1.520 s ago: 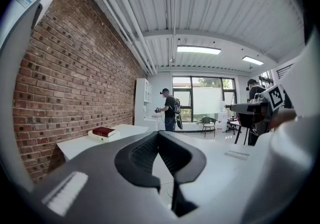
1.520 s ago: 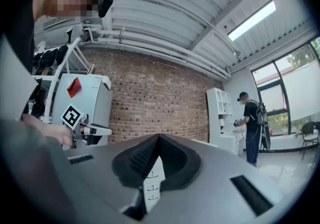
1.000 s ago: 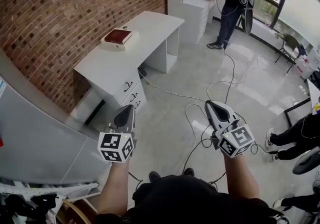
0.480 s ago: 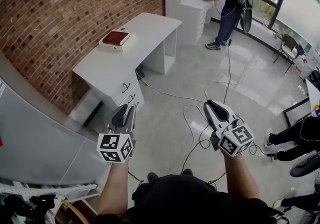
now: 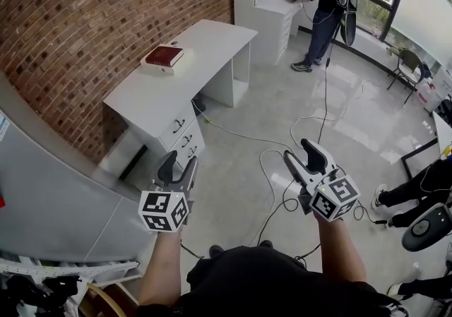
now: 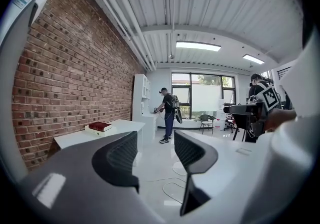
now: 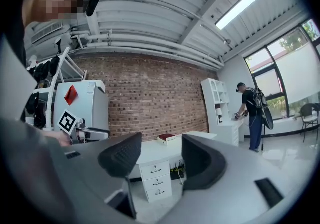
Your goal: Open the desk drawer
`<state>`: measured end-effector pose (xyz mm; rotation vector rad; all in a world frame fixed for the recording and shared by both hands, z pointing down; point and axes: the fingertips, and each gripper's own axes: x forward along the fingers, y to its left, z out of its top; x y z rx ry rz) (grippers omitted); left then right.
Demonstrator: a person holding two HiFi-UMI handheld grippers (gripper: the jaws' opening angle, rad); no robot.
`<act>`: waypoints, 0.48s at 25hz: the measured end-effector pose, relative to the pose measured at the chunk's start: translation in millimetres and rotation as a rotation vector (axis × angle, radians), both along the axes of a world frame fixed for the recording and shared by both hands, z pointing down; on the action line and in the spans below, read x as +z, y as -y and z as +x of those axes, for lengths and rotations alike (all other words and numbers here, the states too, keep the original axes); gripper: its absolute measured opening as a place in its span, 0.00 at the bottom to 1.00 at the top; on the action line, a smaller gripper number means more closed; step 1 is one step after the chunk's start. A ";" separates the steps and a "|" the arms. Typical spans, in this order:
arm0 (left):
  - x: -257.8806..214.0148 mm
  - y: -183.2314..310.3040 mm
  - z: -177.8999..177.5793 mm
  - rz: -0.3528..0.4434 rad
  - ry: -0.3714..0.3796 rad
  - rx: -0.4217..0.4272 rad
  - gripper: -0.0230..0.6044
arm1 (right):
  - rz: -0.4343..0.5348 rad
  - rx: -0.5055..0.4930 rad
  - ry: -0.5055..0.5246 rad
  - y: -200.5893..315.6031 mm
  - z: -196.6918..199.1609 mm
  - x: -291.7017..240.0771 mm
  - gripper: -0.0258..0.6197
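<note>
Both pairs of jaws, shut a second ago, have just been opening: the left gripper (image 5: 178, 164), low at left centre, and the right gripper (image 5: 299, 153), low at right centre, now gape with nothing between them. In the upper left the white rectangular desk (image 5: 212, 40) stands against the red brick wall (image 5: 85, 19), a dark red book (image 5: 164, 55) on top, its white black-handled drawers (image 5: 182, 133) shut and well apart from both grippers.
</note>
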<state>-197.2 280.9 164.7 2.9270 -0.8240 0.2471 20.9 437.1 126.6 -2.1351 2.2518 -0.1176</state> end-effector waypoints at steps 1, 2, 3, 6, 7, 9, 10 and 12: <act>-0.2 -0.5 0.5 0.003 0.001 -0.002 0.40 | 0.000 0.004 0.001 -0.7 1.7 -0.1 0.39; -0.4 -0.8 0.9 0.004 0.001 -0.004 0.41 | 0.001 0.008 0.002 -1.3 3.4 -0.2 0.42; -0.4 -1.0 1.4 0.003 0.002 -0.007 0.43 | 0.000 0.013 0.003 -2.0 4.9 -0.3 0.44; 0.7 -1.4 2.5 -0.003 0.006 -0.018 0.47 | -0.002 0.019 0.009 -4.2 8.3 0.9 0.49; 1.5 -1.4 2.8 -0.006 0.008 -0.026 0.50 | -0.005 0.019 0.011 -5.3 9.2 1.9 0.50; 2.8 -2.1 3.7 -0.010 0.012 -0.040 0.54 | -0.009 0.013 0.017 -7.7 10.3 4.1 0.52; 3.3 -2.9 4.6 -0.011 0.014 -0.044 0.56 | -0.012 0.008 0.020 -9.0 10.7 5.3 0.53; 4.1 -5.3 8.0 -0.013 0.019 -0.045 0.57 | -0.016 0.002 0.024 -12.0 12.3 7.4 0.54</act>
